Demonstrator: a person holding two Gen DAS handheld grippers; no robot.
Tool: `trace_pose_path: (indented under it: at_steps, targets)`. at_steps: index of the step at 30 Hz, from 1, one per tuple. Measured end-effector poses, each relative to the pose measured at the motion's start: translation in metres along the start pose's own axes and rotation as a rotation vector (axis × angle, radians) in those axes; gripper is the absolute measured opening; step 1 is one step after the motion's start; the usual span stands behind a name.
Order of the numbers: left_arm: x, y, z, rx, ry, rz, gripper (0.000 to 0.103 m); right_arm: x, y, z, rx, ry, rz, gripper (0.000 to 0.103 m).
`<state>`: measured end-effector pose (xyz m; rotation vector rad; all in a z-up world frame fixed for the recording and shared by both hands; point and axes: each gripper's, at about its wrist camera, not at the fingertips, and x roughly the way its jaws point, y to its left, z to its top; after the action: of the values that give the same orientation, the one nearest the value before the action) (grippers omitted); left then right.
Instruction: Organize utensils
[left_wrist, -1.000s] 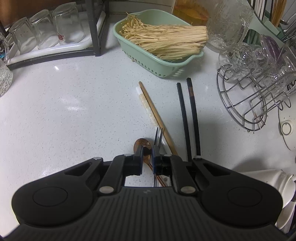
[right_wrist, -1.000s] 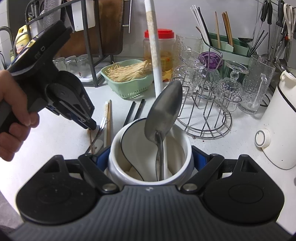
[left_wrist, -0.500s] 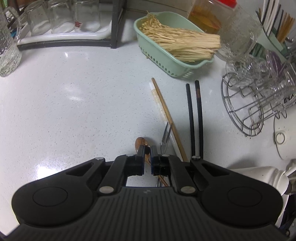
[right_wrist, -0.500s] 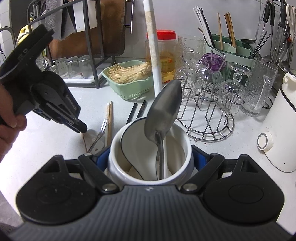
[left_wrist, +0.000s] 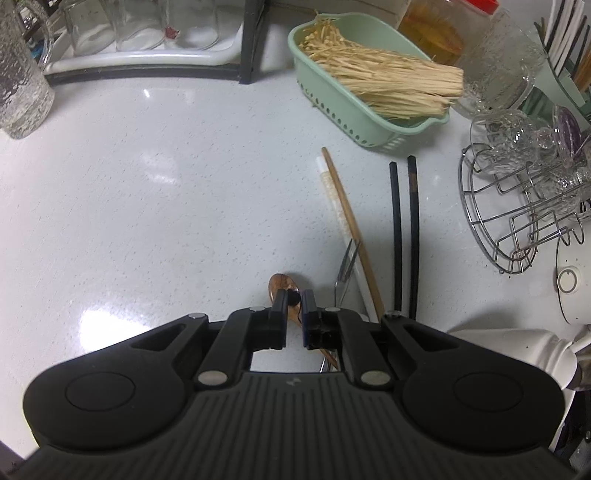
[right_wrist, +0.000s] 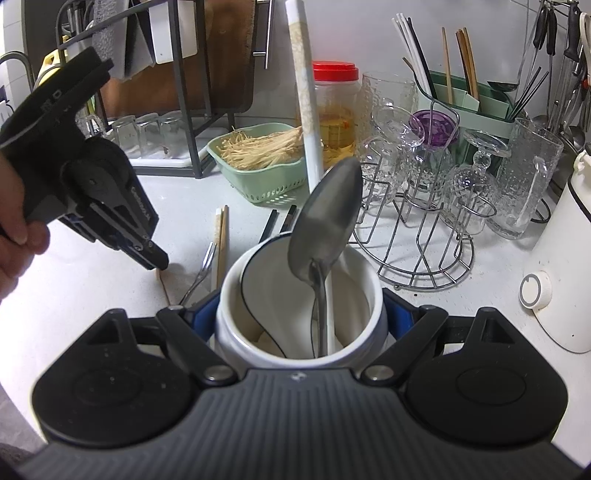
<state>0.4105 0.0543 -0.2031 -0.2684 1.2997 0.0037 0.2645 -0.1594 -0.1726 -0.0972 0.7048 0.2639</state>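
step: left gripper (left_wrist: 294, 300) pinching wooden spoon (left_wrist: 282, 286), jaws nearly together on its neck | right gripper (right_wrist: 301, 314) clamping white utensil crock (right_wrist: 373, 295) | tip: lifting straight, clearing fork (left_wrist: 347, 262), tilting handle into crock

Left gripper (left_wrist: 294, 301): matte black plastic, ribbed top deck, two round side housings with a recessed disc each, silver pivot screws on the linkage, blue-edged pads. Right gripper (right_wrist: 301, 314): same build, blue pads (right_wrist: 397, 314), small logo at deck centre. Left unit's side carries white lettering. Hand (right_wrist: 14, 236) bare, no sleeve visible.
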Motion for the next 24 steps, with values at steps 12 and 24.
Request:
trace_pose_path:
  at_steps: [12,24]
  targets:
    - [0.006,0.022,-0.014,-0.117,0.029,-0.048,0.008,0.004,-0.001,0.004,-0.019,-0.005,0.020,0.090]
    - [-0.002,0.022,-0.001,-0.138,-0.031,-0.069,0.040,0.005,-0.003,0.003,-0.030,-0.007,0.039,0.090]
